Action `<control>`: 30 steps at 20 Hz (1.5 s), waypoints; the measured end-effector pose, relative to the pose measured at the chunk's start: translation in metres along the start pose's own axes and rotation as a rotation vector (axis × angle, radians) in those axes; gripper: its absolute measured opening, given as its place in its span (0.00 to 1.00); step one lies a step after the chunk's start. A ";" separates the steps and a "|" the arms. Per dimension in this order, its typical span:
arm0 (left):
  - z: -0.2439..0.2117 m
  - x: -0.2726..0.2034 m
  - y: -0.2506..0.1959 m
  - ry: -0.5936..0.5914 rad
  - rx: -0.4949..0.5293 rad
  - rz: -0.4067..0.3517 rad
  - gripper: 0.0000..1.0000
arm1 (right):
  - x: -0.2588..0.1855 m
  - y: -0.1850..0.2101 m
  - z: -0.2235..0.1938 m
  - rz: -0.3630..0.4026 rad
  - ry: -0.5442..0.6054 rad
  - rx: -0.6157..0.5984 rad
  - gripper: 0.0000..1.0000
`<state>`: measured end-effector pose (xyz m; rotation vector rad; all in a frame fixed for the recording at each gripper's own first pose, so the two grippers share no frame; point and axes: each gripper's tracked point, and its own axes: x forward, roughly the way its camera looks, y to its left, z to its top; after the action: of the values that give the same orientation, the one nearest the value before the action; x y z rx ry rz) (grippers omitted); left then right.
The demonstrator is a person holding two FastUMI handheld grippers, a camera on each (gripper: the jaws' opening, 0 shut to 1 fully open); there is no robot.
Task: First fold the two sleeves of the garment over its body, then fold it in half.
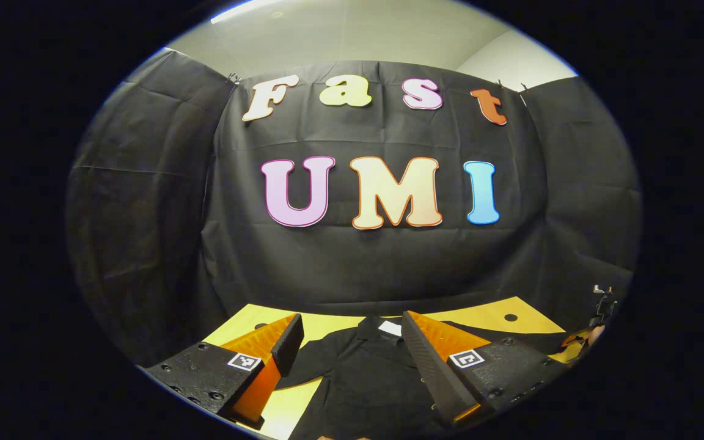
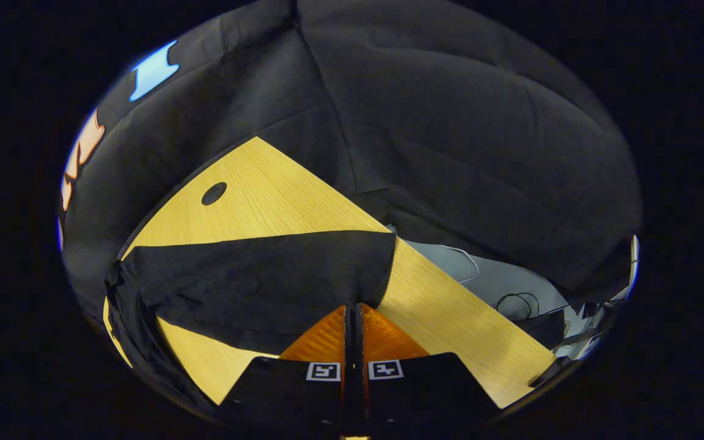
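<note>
A black shirt (image 1: pixel 364 379) lies flat on the yellow wooden table (image 1: pixel 248 321), its collar with a white tag (image 1: pixel 390 328) pointing to the back wall. My left gripper (image 1: pixel 352 322) hovers open over the collar area, one finger on each side of it, holding nothing. In the right gripper view one sleeve (image 2: pixel 254 281) stretches from the body at the left to its cuff (image 2: pixel 388 263). My right gripper (image 2: pixel 352 307) is shut, its tips on the sleeve's lower edge close to the cuff. That same gripper and the hand holding it appear far right (image 1: pixel 596 327) in the left gripper view.
The table (image 2: pixel 450 318) has a round cable hole (image 2: pixel 214 193) near its back corner. Beyond its right edge lie a grey floor and loose cables (image 2: pixel 511 299). Black cloth walls close the booth behind and at the sides.
</note>
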<state>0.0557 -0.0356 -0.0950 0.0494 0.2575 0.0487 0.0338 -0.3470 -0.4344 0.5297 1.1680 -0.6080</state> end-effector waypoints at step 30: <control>-0.031 -0.032 0.213 0.041 -0.105 0.285 0.99 | -0.167 0.507 -0.162 0.740 0.093 -0.733 0.02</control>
<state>0.0081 0.1765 -0.1053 -0.0199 0.2870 0.3463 0.2262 0.1566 -0.2907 0.3141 1.0870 0.4791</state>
